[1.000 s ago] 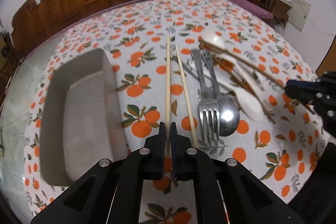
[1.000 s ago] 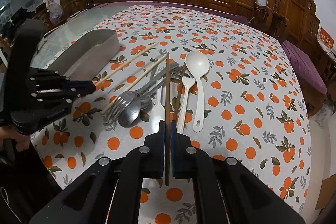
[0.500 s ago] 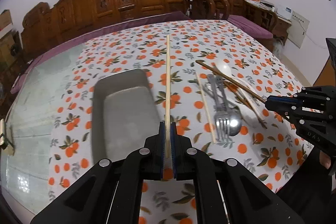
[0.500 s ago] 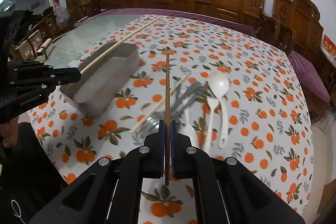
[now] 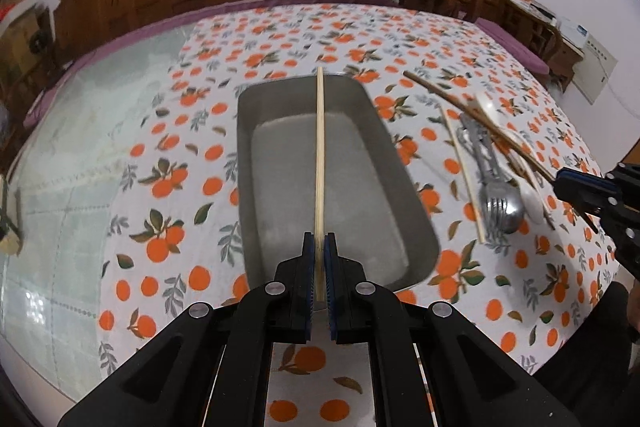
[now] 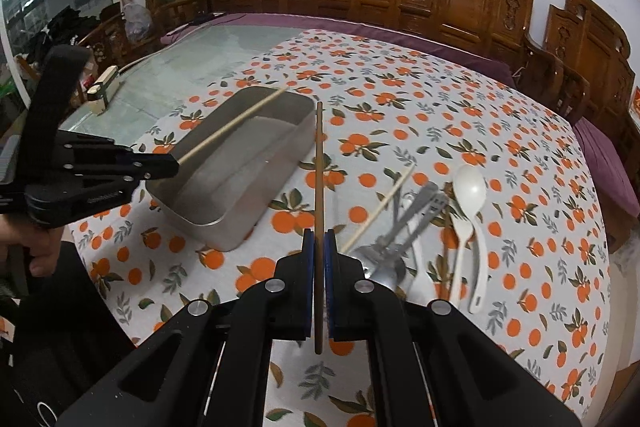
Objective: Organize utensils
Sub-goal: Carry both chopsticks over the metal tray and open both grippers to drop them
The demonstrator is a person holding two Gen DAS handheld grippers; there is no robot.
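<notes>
**Chopsticks pinched in both grippers by the metal tray**

Chopsticks are being held one per gripper. The left gripper (image 5: pixel 319 247) is pinching a pale chopstick (image 5: pixel 319 155) that is hanging lengthwise over the grey metal tray (image 5: pixel 404 179). The right gripper (image 6: pixel 319 243) is clamping a dark brown chopstick (image 6: pixel 319 183), which is pointing past the tray's near right corner, above the orange-print tablecloth (image 6: pixel 460 107). A second pale chopstick (image 6: pixel 378 209) is lying on the cloth beside a pile of metal forks and a spoon (image 6: pixel 404 235), with two white plastic spoons (image 6: pixel 472 211) just right of them.
</notes>
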